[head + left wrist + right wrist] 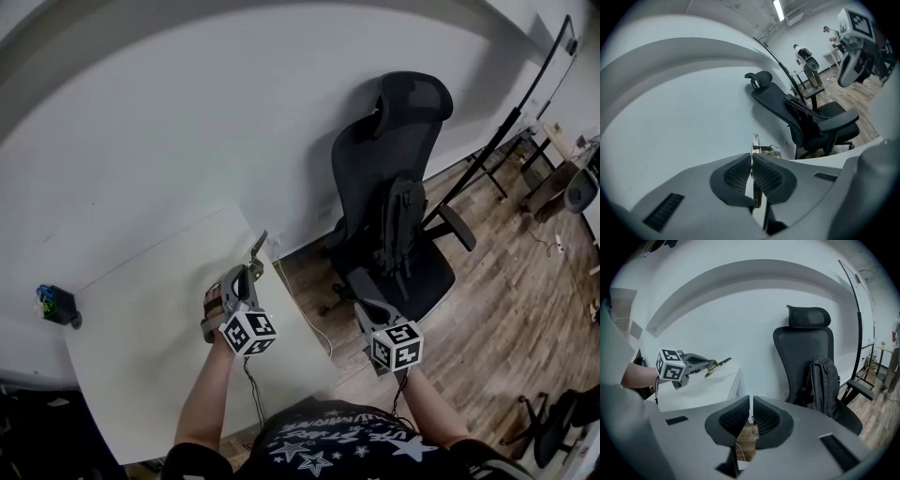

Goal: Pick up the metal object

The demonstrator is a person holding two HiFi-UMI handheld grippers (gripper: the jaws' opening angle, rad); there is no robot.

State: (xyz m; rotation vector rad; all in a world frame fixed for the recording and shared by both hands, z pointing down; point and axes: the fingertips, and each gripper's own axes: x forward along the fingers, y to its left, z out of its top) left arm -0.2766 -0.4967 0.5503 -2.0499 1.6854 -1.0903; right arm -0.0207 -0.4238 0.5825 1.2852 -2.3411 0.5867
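A person's left hand-held gripper (751, 168) clamps its jaws on the edge of the thin metal object (755, 143), holding it clear of the white desk (141, 328) near the desk's far corner. The flat piece juts forward from the jaws toward the wall. The right hand-held gripper (751, 416) hovers off the desk's edge over the wooden floor (506, 253), jaws drawn together on nothing, facing a black office chair (394, 187) with a backpack (820, 380) on its seat.
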